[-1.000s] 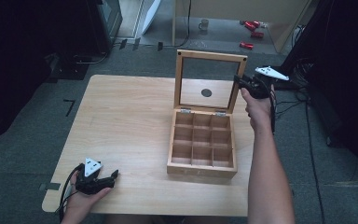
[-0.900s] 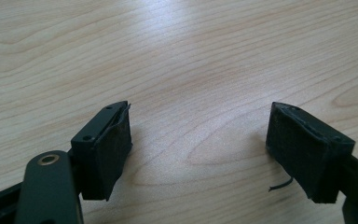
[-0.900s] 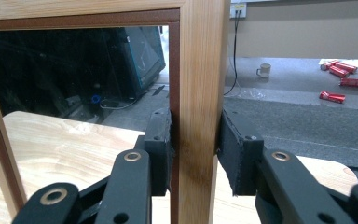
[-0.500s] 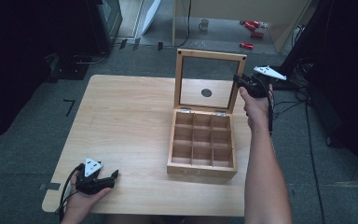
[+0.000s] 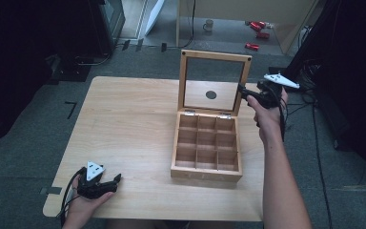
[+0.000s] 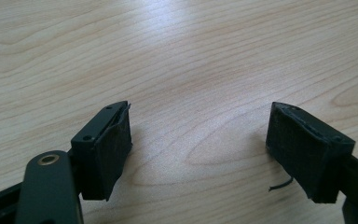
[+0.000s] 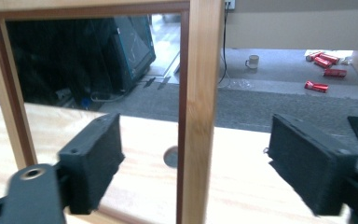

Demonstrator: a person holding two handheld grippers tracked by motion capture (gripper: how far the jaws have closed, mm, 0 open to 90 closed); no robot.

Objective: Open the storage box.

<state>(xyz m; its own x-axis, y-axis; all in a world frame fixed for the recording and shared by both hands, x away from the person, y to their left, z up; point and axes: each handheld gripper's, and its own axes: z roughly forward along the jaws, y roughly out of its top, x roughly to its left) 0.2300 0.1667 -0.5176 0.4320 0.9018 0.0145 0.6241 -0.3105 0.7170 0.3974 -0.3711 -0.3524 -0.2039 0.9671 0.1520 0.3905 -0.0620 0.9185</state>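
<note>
The right claw (image 5: 244, 89), jaws just sprung wide, straddles the upright lid (image 7: 200, 93) of the wooden box (image 5: 206, 148); the left claw (image 5: 115, 179) rests wide on the tabletop (image 5: 128, 124).

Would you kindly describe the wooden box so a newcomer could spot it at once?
On the pale wooden table, right of centre, sits the wooden box. Its glass-paned lid stands upright, and its inside is divided into nine square compartments.

The box (image 5: 206, 148) and its lid frame (image 5: 215, 83) are light wood with brown grain. At 3 o'clock, the right gripper (image 5: 244, 89) is black, its plate white-grey.
</note>
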